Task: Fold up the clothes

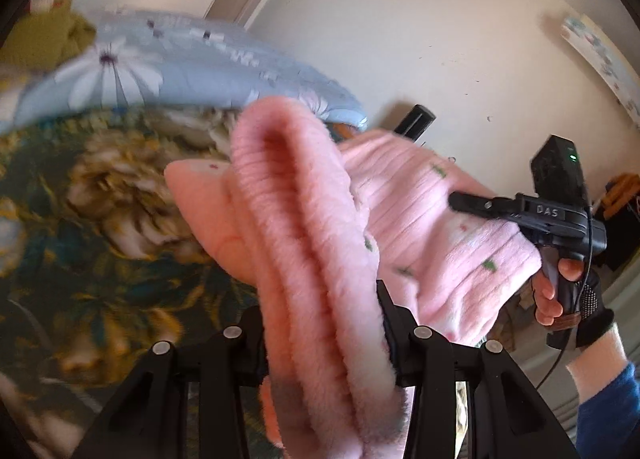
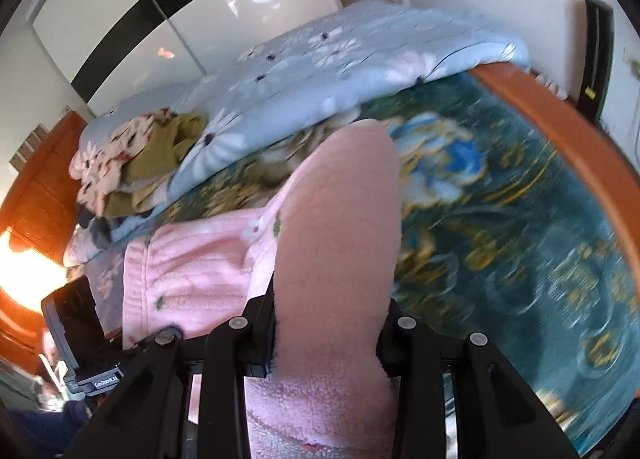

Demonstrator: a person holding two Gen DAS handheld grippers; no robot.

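Both grippers clamp one pink fleece garment (image 1: 320,251) above the floral bedspread (image 2: 500,219). Left gripper (image 1: 328,339) pinches a thick fold; right gripper (image 2: 332,335) grips another bunched part, the fleece stretching between them.

Bright daylight w/ orange glare low left in right view, bedspread (image 2: 500,219) motion-blurred, fisheye edges dark & bent

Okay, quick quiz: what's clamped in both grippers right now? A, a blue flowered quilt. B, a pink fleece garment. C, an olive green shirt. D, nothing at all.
B: the pink fleece garment bunches between the fingers of the left gripper and of the right gripper, above the bed.
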